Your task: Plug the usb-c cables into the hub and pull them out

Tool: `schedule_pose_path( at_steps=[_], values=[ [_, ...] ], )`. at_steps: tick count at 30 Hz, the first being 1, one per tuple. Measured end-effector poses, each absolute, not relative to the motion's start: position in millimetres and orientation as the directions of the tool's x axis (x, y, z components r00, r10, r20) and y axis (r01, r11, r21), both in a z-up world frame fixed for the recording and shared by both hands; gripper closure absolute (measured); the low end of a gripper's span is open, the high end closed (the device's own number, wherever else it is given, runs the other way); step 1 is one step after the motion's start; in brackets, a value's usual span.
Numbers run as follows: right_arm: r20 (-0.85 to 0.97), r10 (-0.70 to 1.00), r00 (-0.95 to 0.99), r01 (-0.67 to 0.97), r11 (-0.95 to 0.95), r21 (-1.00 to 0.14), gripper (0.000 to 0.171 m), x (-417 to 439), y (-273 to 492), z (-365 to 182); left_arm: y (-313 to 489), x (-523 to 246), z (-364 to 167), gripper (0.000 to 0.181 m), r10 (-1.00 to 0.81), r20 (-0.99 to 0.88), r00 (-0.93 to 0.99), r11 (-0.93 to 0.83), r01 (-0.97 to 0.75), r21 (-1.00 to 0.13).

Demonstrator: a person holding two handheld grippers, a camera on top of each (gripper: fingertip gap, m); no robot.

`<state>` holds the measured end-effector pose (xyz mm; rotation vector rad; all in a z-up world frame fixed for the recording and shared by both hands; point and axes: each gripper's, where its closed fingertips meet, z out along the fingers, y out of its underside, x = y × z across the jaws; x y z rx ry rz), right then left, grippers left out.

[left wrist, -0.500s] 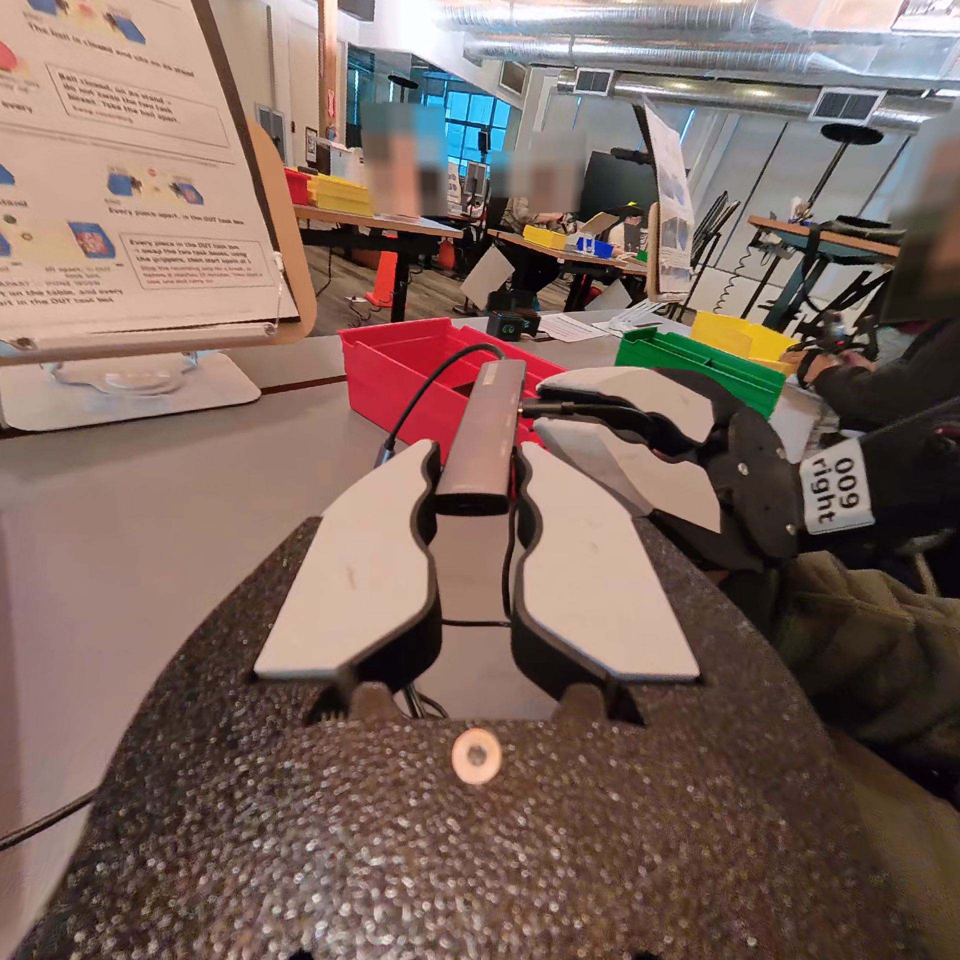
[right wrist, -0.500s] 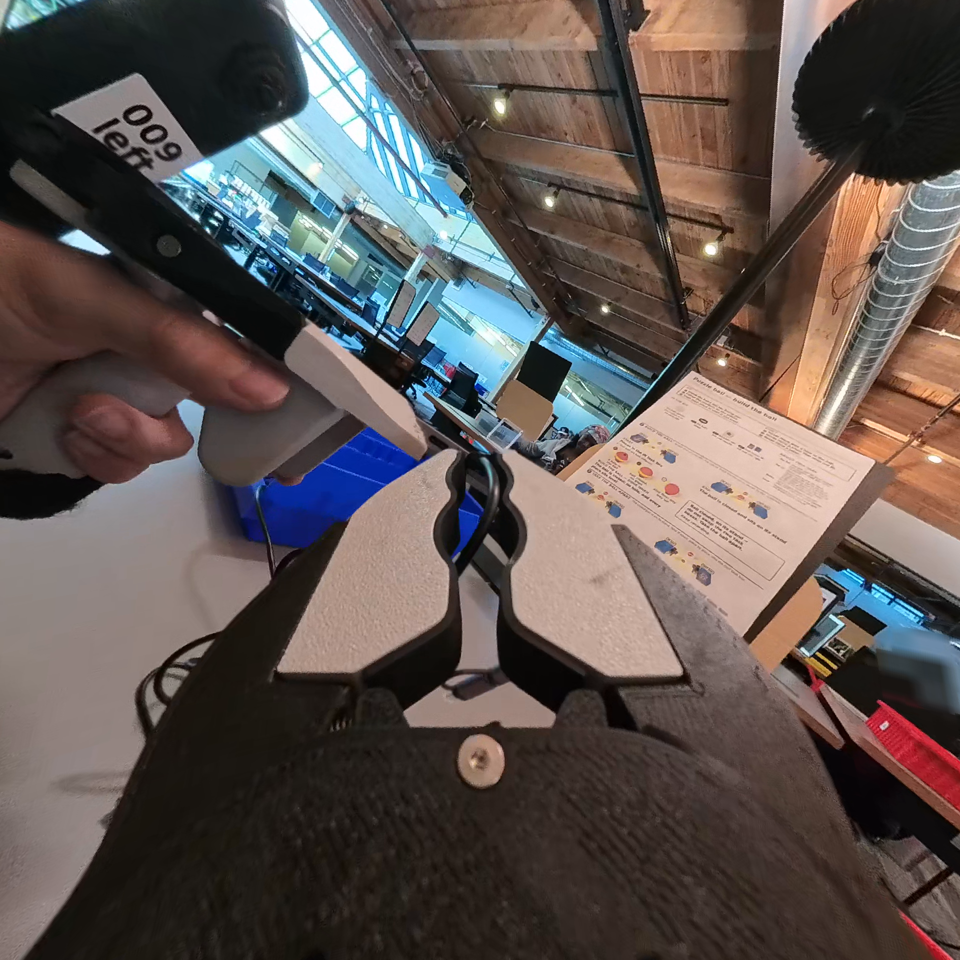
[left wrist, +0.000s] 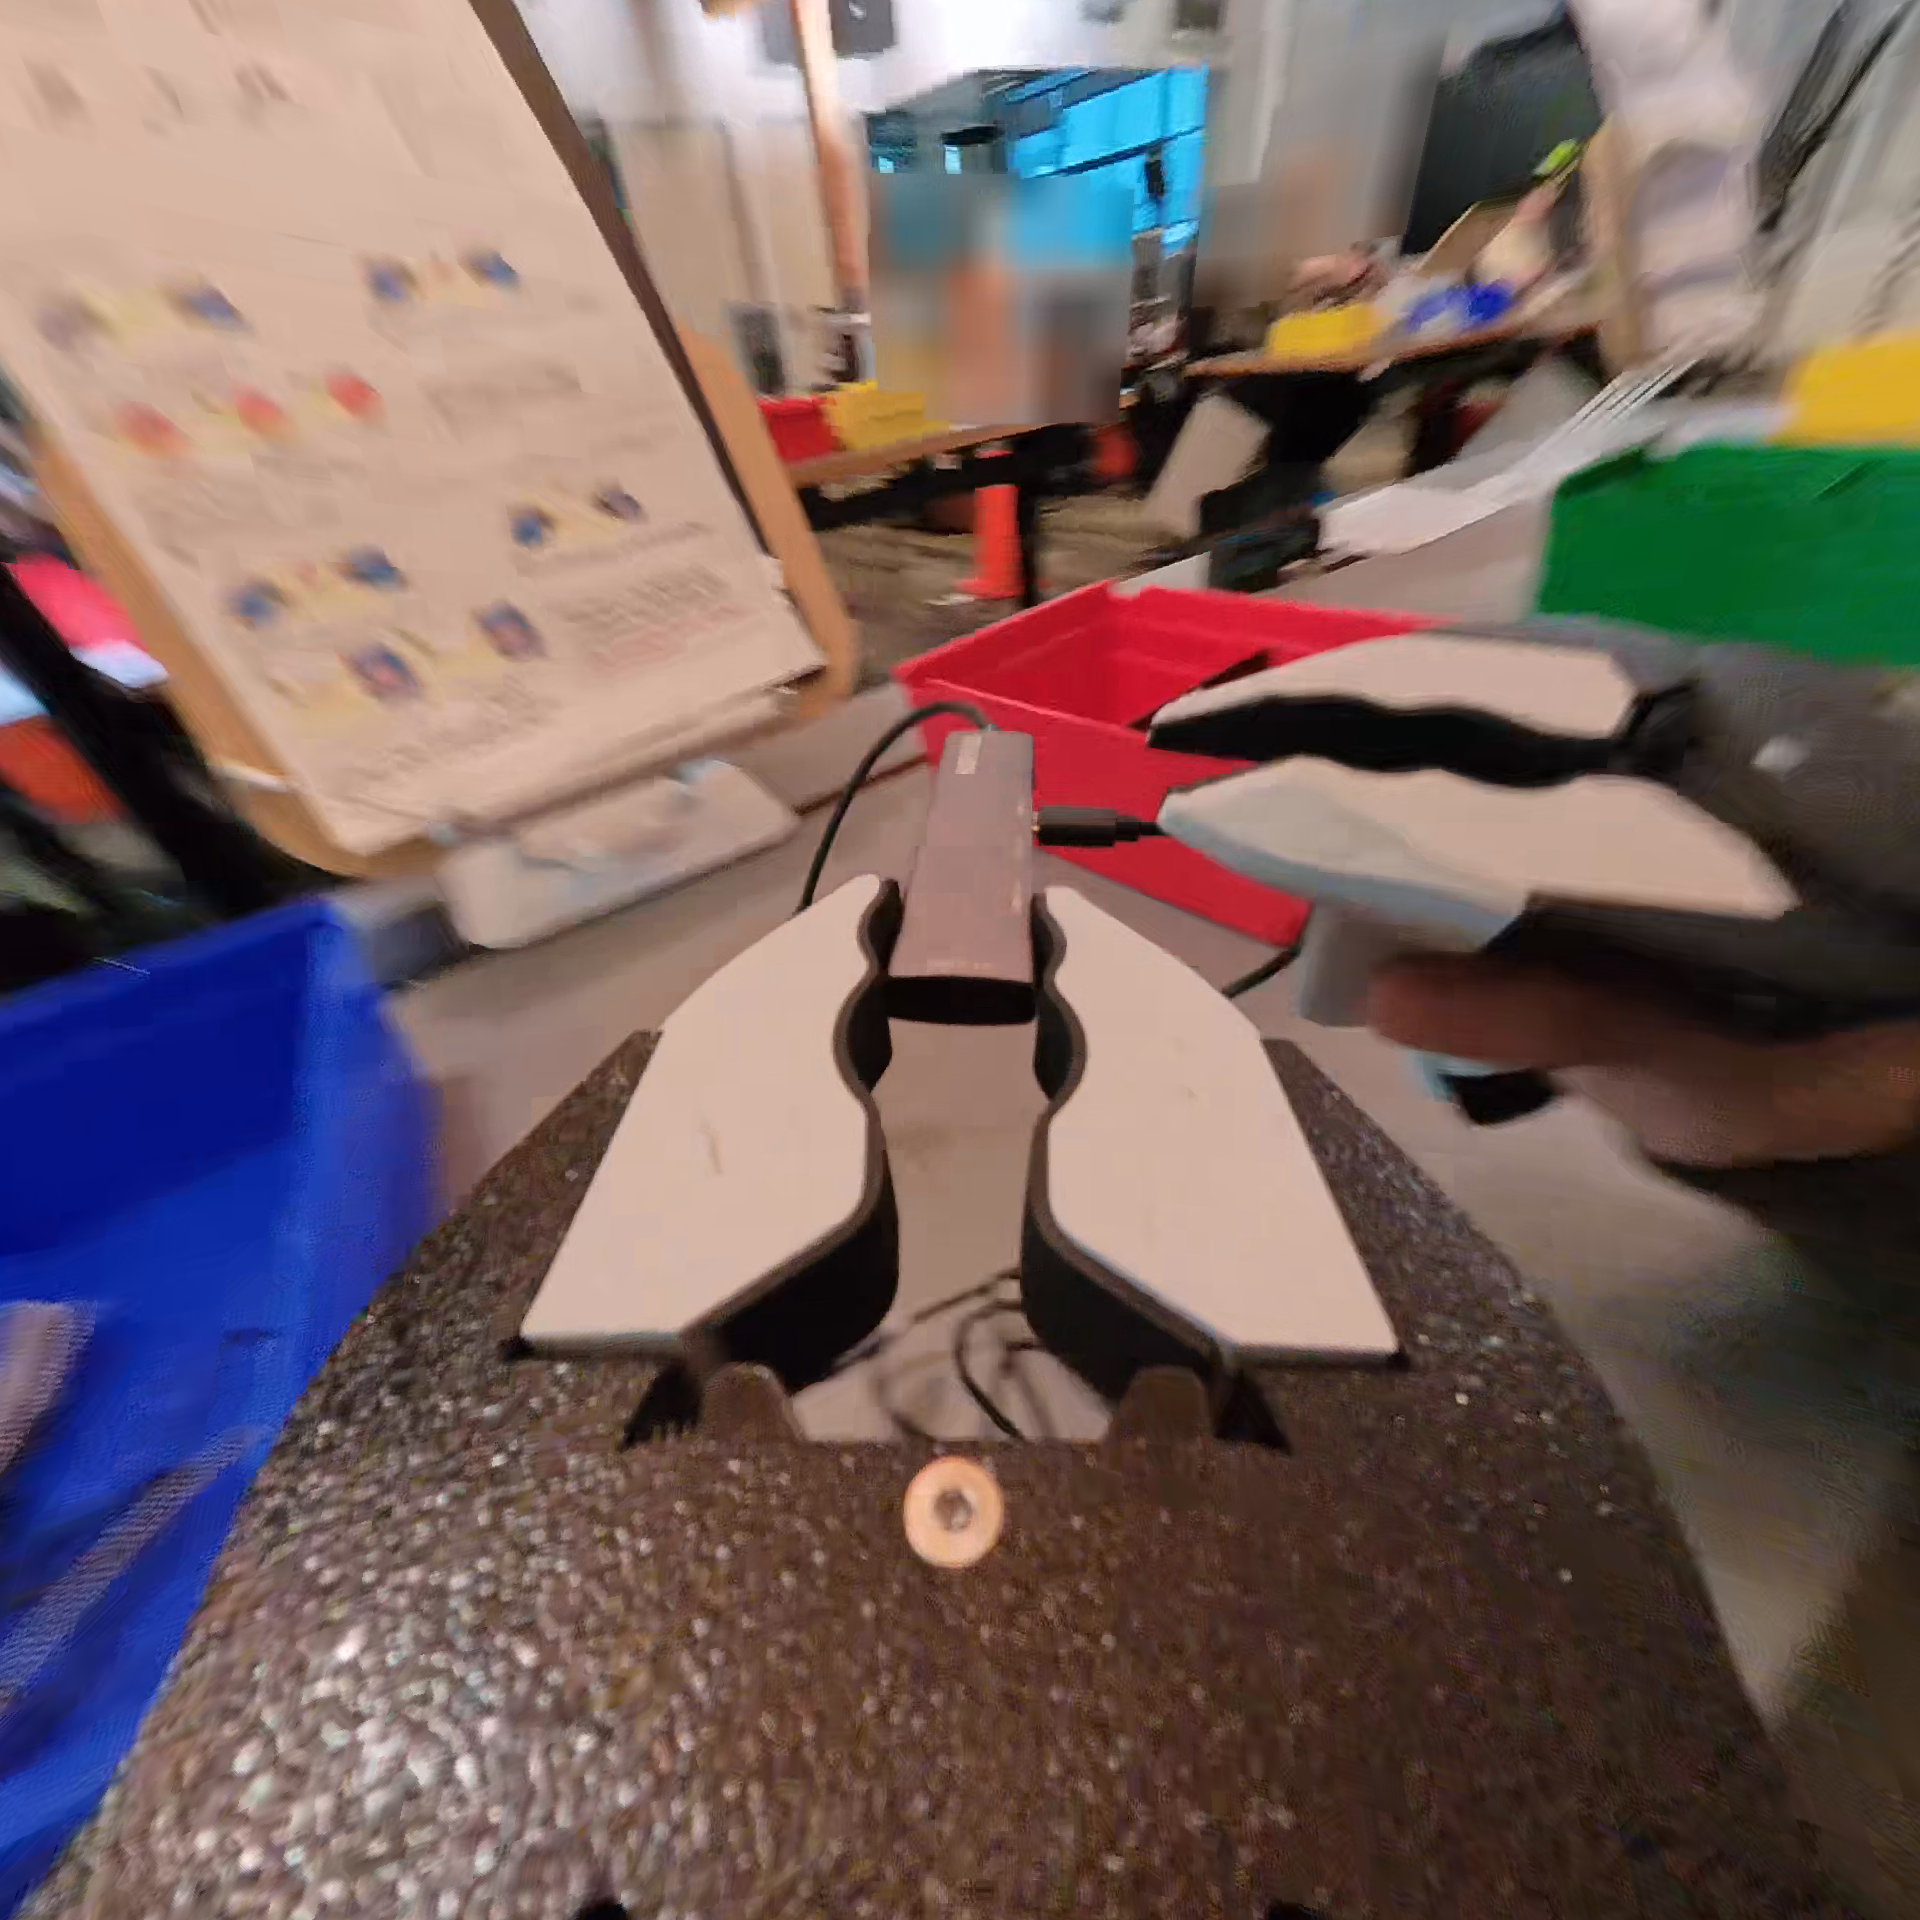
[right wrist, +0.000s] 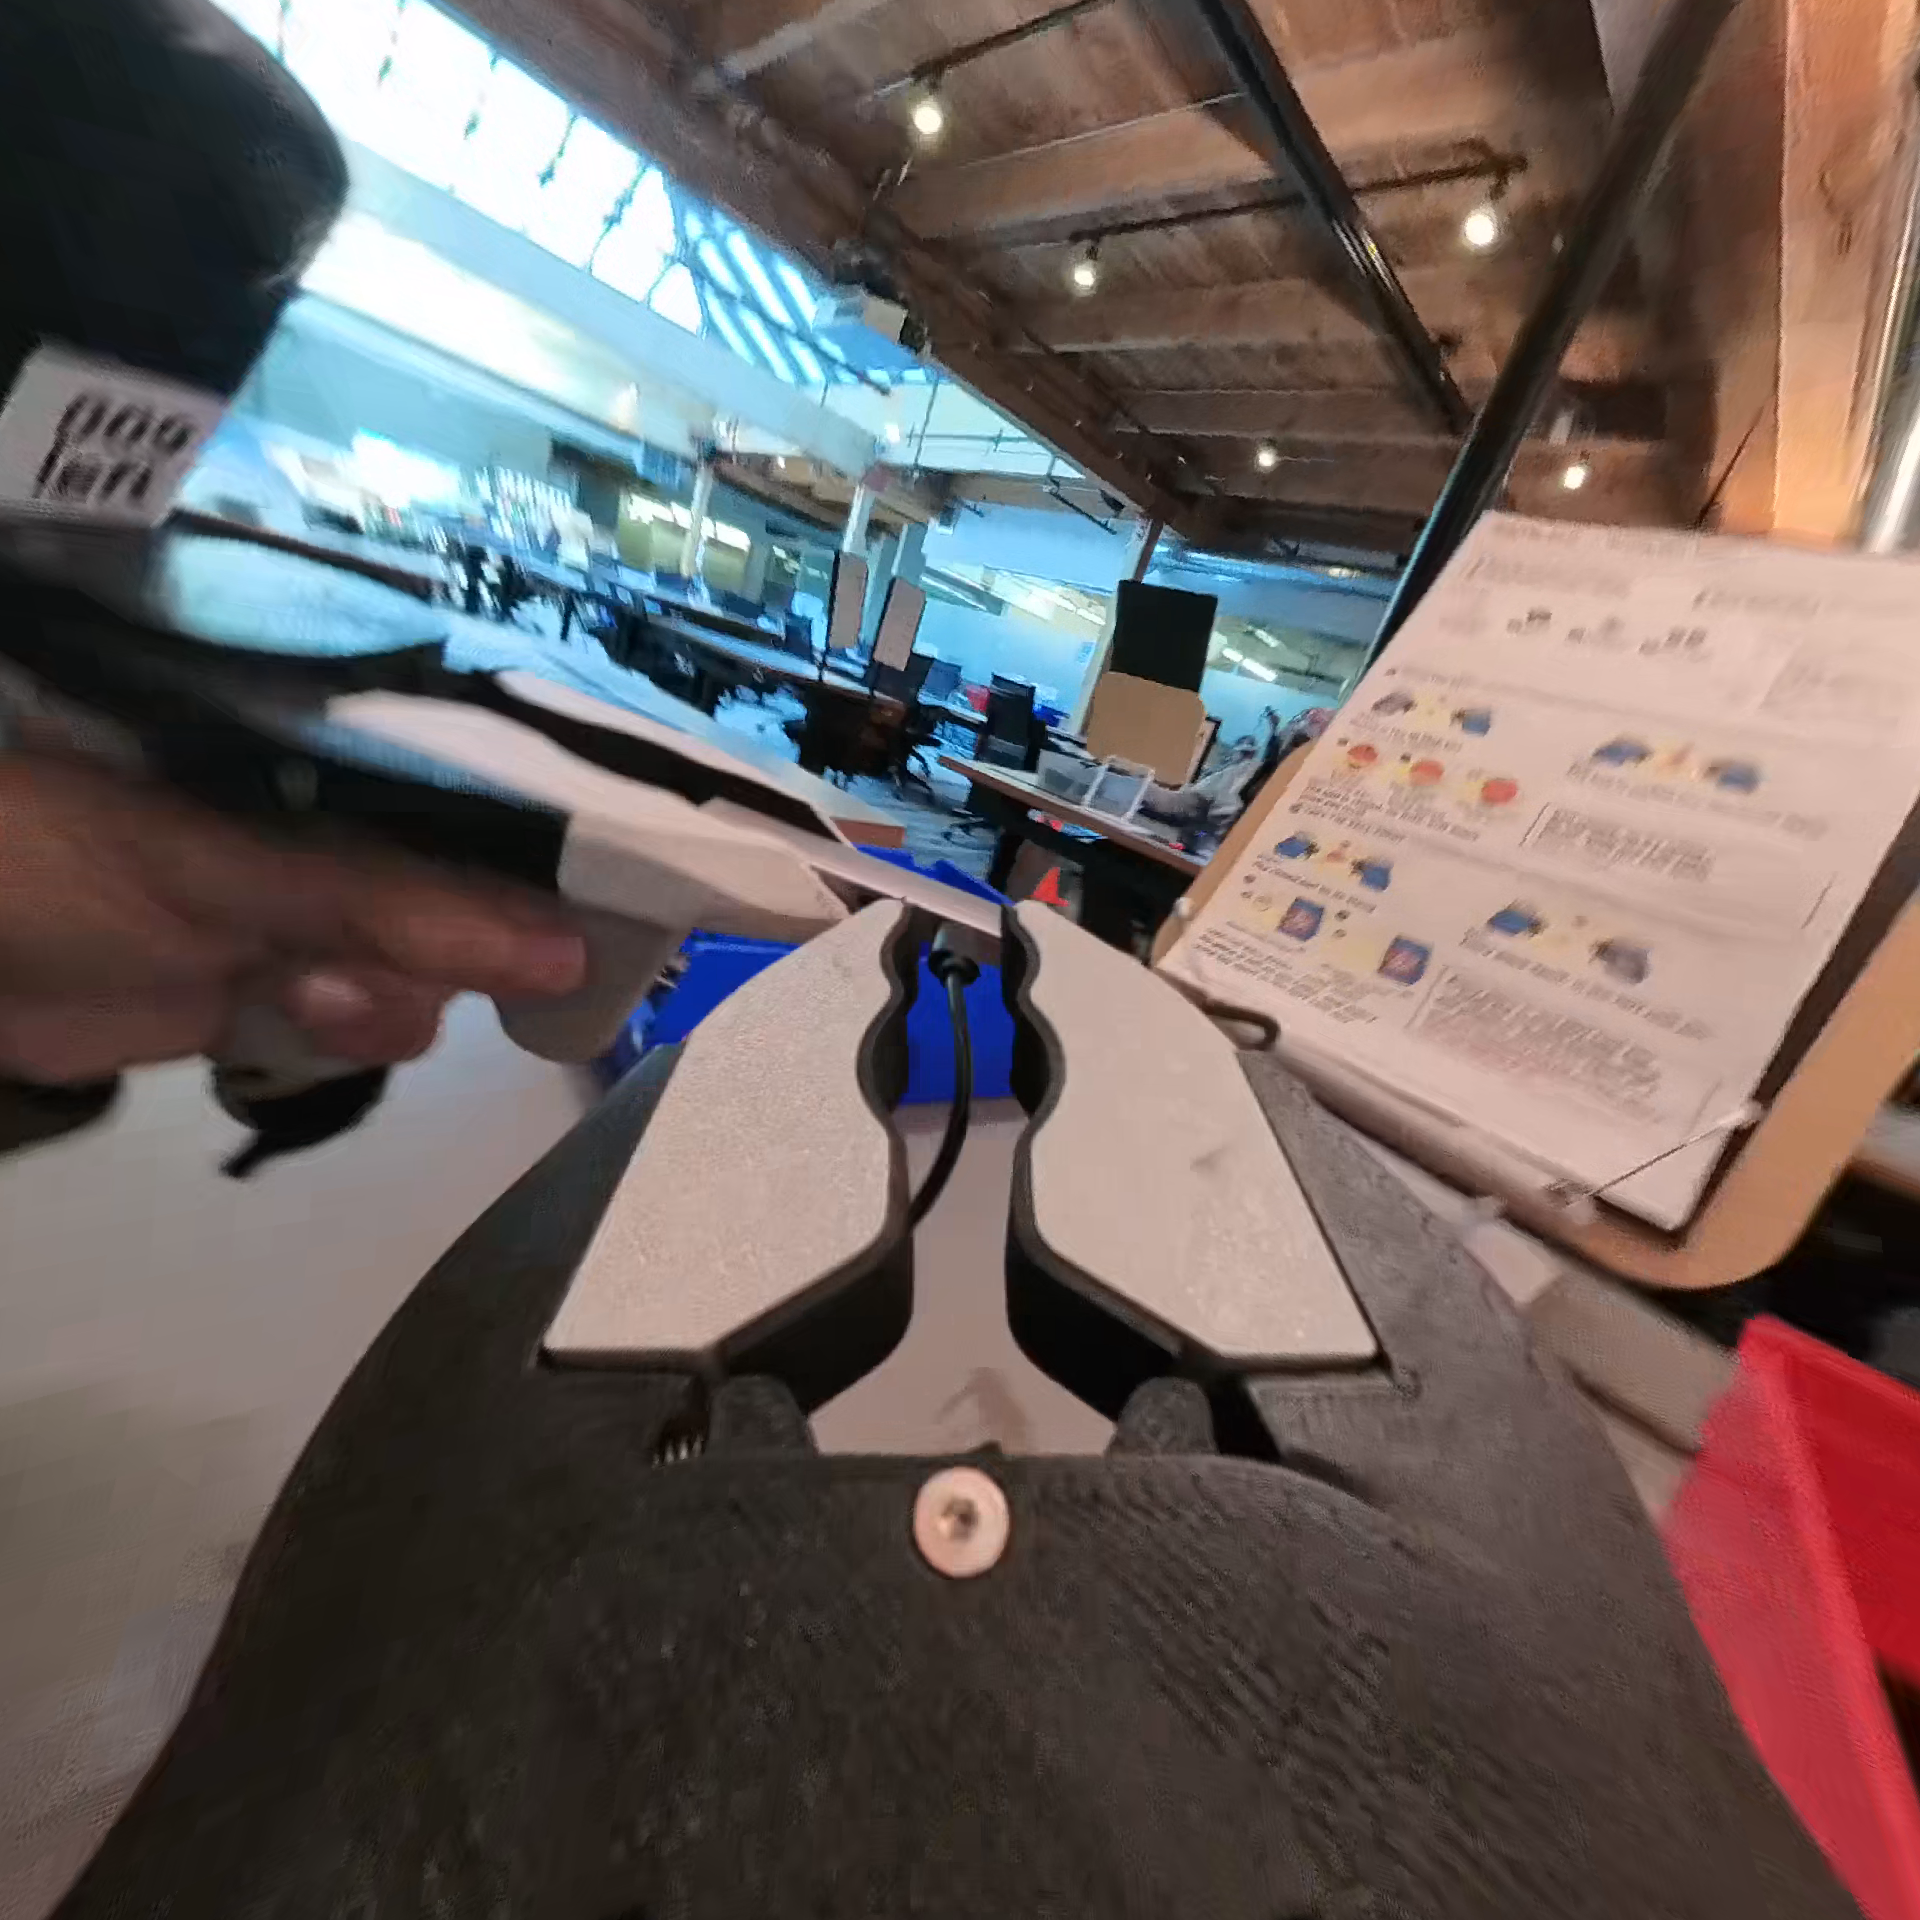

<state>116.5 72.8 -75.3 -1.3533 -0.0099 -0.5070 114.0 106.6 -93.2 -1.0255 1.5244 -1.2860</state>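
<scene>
- A grey, bar-shaped hub [left wrist: 971,862] is seen pinched at its near end between the tips of the left gripper [left wrist: 961,951], lifted above a pale grey table [left wrist: 582,997].
- A black usb-c cable [left wrist: 1086,828] is held by the right gripper [left wrist: 1164,774], its plug lying just beside the hub's right edge; whether the plug is seated in a port cannot be told through the motion blur.
- In the right wrist view the right gripper's [right wrist: 956,925] jaws are seen only narrowly parted, with the cable [right wrist: 951,1049] running up between them; the plug's tip is hidden behind the left gripper's finger.
- A second thin black cable [left wrist: 862,790] is seen arching from the hub's far end, its lower run hidden behind the left gripper.
- A white sticker with black characters [right wrist: 104,442] is carried on the left gripper's body; an instruction sheet [right wrist: 1579,831] on a wooden stand is smeared beyond reading.
- A red bin [left wrist: 1091,675], a blue bin [left wrist: 187,1091] and a green bin [left wrist: 1745,540] are ranged around the table, all softened by blur.
- An open workshop with desks, a timber ceiling [right wrist: 1195,260] and spotlights is shown behind.
</scene>
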Motion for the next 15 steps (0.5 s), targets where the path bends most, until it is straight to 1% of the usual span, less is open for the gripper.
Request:
schedule_pose_path(
  at_steps=[1, 2, 4, 6, 9, 12, 13, 14, 15],
  values=[
    [0.219, -0.327, 0.919, 0.28, 0.153, -0.948, 0.153, 118.1, 72.6, -75.5, 109.8, 114.0, -90.0, 0.158, -0.949, -0.212, -0.232, 0.223, -0.021, -0.975],
    [0.155, -0.311, 0.938, 0.212, 0.158, -0.965, 0.148, 120.6, 73.6, -78.0, 111.4, 113.1, -86.0, 0.158, -0.941, -0.28, -0.192, 0.284, 0.007, -0.959],
    [0.062, -0.273, 0.96, 0.109, 0.163, -0.981, 0.143, 123.2, 75.9, -82.3, 110.4, 110.7, -78.1, 0.158, -0.932, -0.326, -0.158, 0.321, 0.054, -0.945],
    [0.003, -0.225, 0.974, 0.049, 0.198, -0.979, 0.143, 120.9, 76.7, -81.3, 105.4, 108.2, -72.2, 0.158, -0.923, -0.346, -0.167, 0.332, 0.105, -0.937],
    [-0.066, -0.188, 0.98, -0.023, 0.22, -0.975, 0.148, 121.0, 77.3, -81.2, 99.9, 107.4, -71.7, 0.158, -0.913, -0.363, -0.186, 0.343, 0.129, -0.93],
    [-0.139, -0.132, 0.981, -0.092, 0.312, -0.946, 0.152, 120.1, 73.1, -72.7, 91.9, 107.4, -74.6, 0.158, -0.903, -0.364, -0.228, 0.338, 0.145, -0.93],
    [-0.155, -0.115, 0.981, -0.108, 0.339, -0.935, 0.156, 120.7, 71.2, -70.3, 89.3, 108.0, -76.5, 0.158, -0.899, -0.364, -0.243, 0.339, 0.141, -0.93],
    [-0.169, -0.097, 0.981, -0.124, 0.363, -0.923, 0.166, 121.1, 69.1, -68.3, 87.9, 108.5, -77.0, 0.158, -0.899, -0.365, -0.243, 0.338, 0.145, -0.93],
    [-0.184, -0.082, 0.98, -0.14, 0.375, -0.916, 0.171, 121.6, 68.1, -67.9, 86.5, 109.1, -78.0, 0.158, -0.898, -0.366, -0.243, 0.339, 0.147, -0.929]
  ],
)
